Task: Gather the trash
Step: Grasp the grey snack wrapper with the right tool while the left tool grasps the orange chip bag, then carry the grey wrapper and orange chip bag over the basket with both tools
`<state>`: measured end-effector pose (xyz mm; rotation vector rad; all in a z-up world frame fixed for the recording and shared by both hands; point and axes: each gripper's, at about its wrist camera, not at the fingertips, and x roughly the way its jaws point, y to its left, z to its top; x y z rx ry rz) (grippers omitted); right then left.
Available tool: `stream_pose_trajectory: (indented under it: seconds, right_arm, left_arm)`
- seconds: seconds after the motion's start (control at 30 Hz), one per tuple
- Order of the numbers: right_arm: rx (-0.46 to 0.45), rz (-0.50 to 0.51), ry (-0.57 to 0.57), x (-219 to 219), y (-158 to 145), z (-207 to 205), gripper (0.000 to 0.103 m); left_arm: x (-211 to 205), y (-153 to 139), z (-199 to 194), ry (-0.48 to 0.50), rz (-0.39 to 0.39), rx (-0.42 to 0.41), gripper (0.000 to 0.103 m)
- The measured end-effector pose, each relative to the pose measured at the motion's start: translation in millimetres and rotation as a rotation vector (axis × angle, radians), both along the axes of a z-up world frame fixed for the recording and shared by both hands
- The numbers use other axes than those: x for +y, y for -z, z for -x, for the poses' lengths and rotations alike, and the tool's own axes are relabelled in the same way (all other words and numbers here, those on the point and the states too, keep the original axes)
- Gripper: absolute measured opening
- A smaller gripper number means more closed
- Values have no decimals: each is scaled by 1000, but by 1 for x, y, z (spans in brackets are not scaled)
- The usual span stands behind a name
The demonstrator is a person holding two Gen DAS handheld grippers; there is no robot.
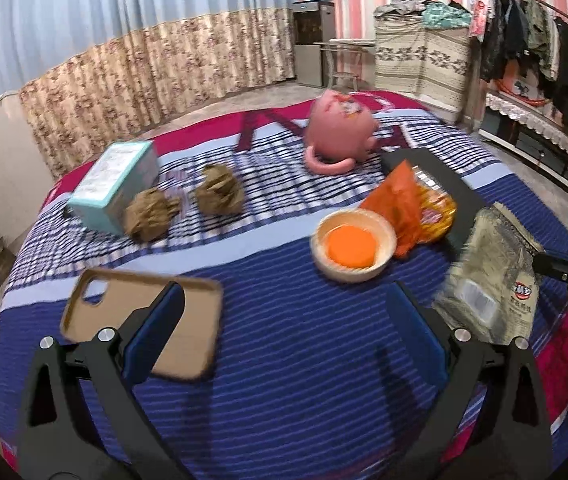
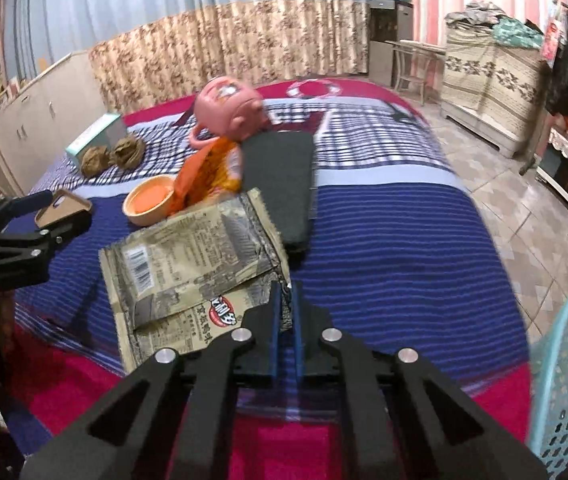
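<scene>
I'm pinching only the torn near corner of the snack wrapper [image 2: 187,264] with my right hand-held gripper [image 2: 286,300]; it's risking ripping or slipping free; my left hand-held gripper [image 1: 284,332] is gaping empty

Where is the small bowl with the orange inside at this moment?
The bowl stands on the striped bedspread, right of centre in the left wrist view, touching the orange snack bag, ahead of the open left gripper.

Striped bed [image 2: 384,240], curtained wall [image 1: 123,20], seemingly tiled floor [image 2: 504,200].
</scene>
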<state>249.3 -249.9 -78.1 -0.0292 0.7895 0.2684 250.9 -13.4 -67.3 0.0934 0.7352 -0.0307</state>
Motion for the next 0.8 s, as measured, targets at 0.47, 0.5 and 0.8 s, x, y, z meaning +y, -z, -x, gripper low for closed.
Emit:
stream_pose_trajectory:
  seconds: [0.47,0.5,0.8]
  right_arm:
    - [-33,-45,209,-93,-13,11,6]
    - [-32,-45,213,-95,-12,10,6]
    - [-42,-67,212,-94,-13,8,6]
  left_arm:
    - [-82,10,-69,102,-23,72,74]
    - [-85,13,-73,107,-11,81,68]
    - [-82,12,-75,121,4,87,13]
